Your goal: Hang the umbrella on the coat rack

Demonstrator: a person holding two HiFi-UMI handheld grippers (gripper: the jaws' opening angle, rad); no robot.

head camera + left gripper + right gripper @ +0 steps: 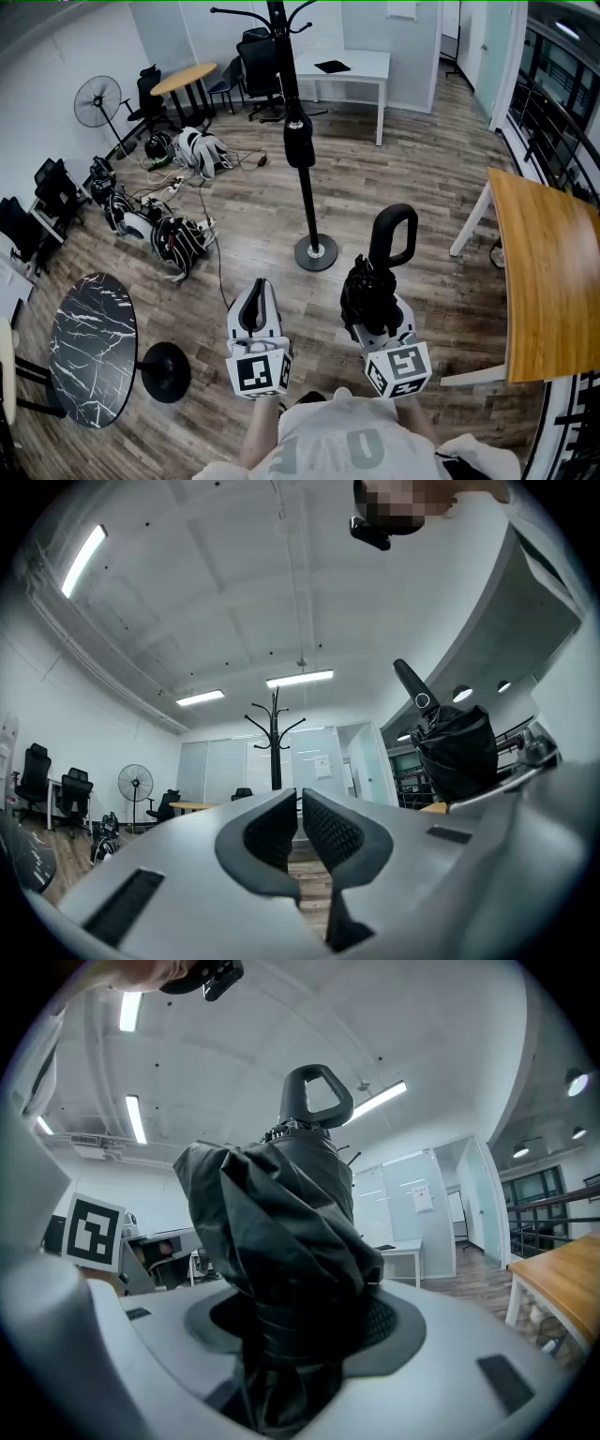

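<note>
Wood-plank flooring [244,211] runs through an office room. A tall black metal coat rack [307,178] stands upright on its round base near mid-floor, ahead of both grippers and clear of them.

The folded black fabric umbrella with a looped handle [377,281] stands upright in the right gripper [378,319], handle uppermost. It is short of the rack and touches no hook. In the right gripper view the bundled canopy fills the space between the jaws, and the pads pinch it from both sides.

The left gripper [255,314] is level with the right one, just to its left. In the left gripper view its jaws are drawn together, leaving only a thin slit with nothing in it.

A round black marble-patterned table [92,347] stands at lower left. A light wooden tabletop on white legs [548,281] is at right. A black standing fan [98,101] and a heap of black gear with cables [159,230] occupy the floor at upper left.
</note>
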